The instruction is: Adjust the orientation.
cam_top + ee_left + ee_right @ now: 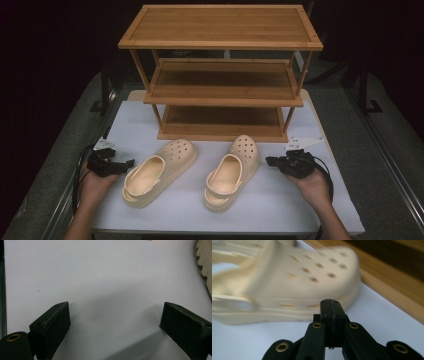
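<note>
Two cream foam clogs (192, 170), perforated toes; slatted bamboo rack (220, 75). Left tool (113, 322) apart; right tool (331, 308) pressed together, empty.

A three-tier wooden shelf rack (220, 75) stands at the far edge of the white tabletop (280, 200), its slatted boards bare and its base resting on the surface. Grey flooring (380, 150) surrounds the tabletop on both sides, with dark stand legs (367, 95) beyond.

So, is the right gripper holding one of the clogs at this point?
No: in the right gripper view the right gripper has its jaws pressed together with nothing between them, just short of the right clog.
</note>
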`<state>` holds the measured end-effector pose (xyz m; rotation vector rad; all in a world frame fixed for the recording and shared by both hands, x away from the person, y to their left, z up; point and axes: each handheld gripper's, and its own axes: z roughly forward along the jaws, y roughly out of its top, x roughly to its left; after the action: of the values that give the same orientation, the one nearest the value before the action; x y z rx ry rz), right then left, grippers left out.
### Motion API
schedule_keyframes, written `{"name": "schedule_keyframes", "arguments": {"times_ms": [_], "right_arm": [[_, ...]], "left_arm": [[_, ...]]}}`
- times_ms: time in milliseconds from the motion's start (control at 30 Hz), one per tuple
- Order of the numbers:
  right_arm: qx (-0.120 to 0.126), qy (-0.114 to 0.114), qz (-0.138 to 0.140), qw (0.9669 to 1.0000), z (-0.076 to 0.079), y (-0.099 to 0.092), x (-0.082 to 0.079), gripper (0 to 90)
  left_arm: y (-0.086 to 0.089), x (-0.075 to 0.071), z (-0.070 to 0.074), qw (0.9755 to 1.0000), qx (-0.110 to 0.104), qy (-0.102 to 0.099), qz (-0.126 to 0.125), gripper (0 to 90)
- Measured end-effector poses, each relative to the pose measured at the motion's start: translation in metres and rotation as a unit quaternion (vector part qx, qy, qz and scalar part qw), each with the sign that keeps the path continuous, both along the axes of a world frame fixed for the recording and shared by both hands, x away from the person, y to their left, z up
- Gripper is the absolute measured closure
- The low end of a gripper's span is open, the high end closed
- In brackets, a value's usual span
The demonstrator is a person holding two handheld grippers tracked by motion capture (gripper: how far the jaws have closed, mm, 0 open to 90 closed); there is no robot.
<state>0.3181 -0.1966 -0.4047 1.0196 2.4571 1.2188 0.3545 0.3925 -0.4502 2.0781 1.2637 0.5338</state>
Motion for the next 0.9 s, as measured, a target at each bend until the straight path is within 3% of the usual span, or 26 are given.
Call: {"name": "schedule_keyframes", "arguments": {"times_ms": [100, 267, 633, 800, 900], "right_arm": [[-0.014, 0.018, -0.002, 0.9997, -0.015, 0.001, 0.015, 90.0], [-0.034, 0.012, 0.006, 0.9993, -0.027, 0.015, 0.028, 90.0], [-0.008, 0.014, 0.022, 0.9996, -0.035, 0.021, 0.043, 90.0], [-0.015, 0.015, 0.030, 0.9993, -0.034, 0.031, 0.051, 90.0], [-0.005, 0.017, 0.032, 0.9993, -0.036, 0.039, 0.057, 90.0]], "left_arm": [[0.000, 0.000, 0.000, 1.0000, 0.000, 0.000, 0.000, 8.4], [0.000, 0.000, 0.000, 1.0000, 0.000, 0.000, 0.000, 8.4], [0.000, 0.000, 0.000, 1.0000, -0.001, 0.001, 0.000, 8.4], [0.000, 0.000, 0.000, 1.0000, 0.000, 0.001, 0.000, 8.4], [0.000, 0.000, 0.000, 1.0000, 0.000, 0.000, 0.000, 8.4]]}}
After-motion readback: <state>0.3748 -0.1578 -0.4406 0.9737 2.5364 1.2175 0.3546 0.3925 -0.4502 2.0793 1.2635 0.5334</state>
